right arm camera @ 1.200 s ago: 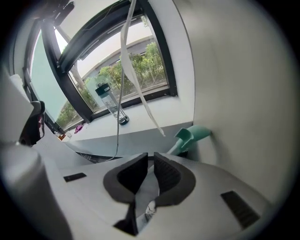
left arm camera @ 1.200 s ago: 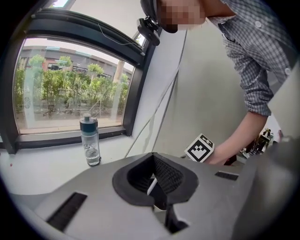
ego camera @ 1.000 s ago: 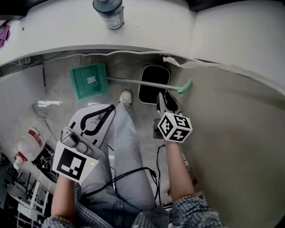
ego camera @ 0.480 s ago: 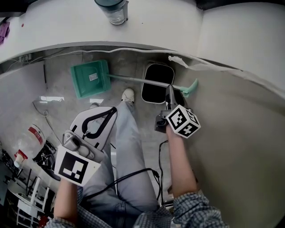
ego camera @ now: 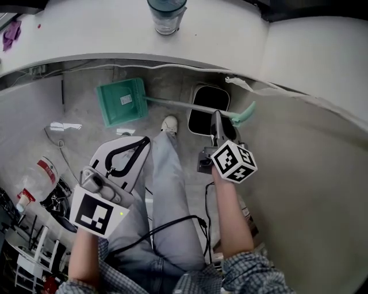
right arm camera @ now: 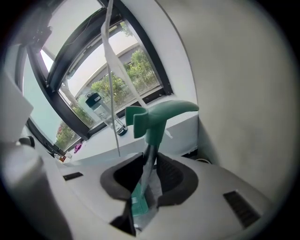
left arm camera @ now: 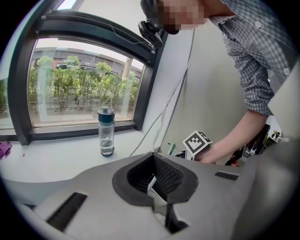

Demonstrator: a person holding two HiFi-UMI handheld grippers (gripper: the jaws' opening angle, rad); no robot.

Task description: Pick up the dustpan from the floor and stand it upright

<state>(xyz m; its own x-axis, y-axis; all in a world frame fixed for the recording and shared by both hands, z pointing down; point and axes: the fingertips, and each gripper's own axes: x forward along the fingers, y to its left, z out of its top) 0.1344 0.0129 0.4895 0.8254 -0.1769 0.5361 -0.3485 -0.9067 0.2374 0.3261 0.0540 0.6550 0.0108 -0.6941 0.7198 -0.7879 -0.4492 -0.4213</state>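
Note:
The teal dustpan [ego camera: 122,100] lies flat on the floor below the window sill, and its thin metal handle [ego camera: 172,104] runs right to a teal grip [ego camera: 245,113]. My right gripper [ego camera: 216,119] reaches down to that handle just short of the grip. In the right gripper view the handle [right arm camera: 146,168] stands between the jaws of the right gripper [right arm camera: 143,187], the grip [right arm camera: 157,117] above them. The jaws have just been closing; a gap still shows on the handle's left side. My left gripper [ego camera: 141,140] hangs over the person's leg, slightly open and empty [left arm camera: 157,187].
A black-lined bin [ego camera: 208,106] stands on the floor just behind the handle. A water bottle [ego camera: 167,14] stands on the white sill [ego camera: 86,34]. A shoe [ego camera: 168,123], floor cables [ego camera: 172,224] and a red-capped jug [ego camera: 35,178] lie nearby. A wall closes the right side.
My right gripper has moved forward from in front of the bin to the dustpan handle near its grip. The dustpan lies as before and the left gripper has stayed put.

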